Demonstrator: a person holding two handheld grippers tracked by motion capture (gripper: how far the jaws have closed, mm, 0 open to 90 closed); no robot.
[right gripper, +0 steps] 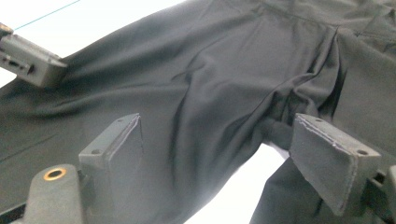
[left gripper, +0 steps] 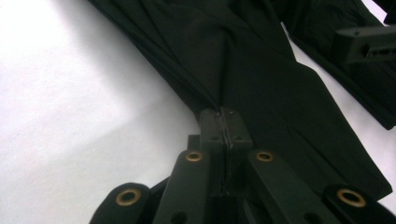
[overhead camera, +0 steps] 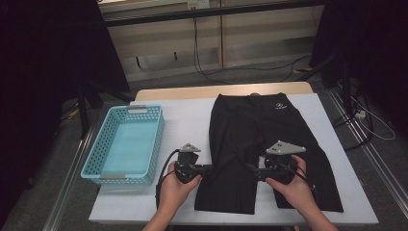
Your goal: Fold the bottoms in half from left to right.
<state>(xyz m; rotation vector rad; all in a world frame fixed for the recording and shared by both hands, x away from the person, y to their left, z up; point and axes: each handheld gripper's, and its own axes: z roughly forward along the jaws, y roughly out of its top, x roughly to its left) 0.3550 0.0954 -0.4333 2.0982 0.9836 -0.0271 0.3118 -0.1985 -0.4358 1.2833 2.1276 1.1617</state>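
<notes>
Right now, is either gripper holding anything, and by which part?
The left gripper is shut on the shorts' left leg edge. The right gripper is open over the crotch, holding nothing.

Small white logo on black shorts (overhead camera: 269, 139) waistband; not readable.

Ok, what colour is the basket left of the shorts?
Light blue basket, clearest in the high view.
</notes>
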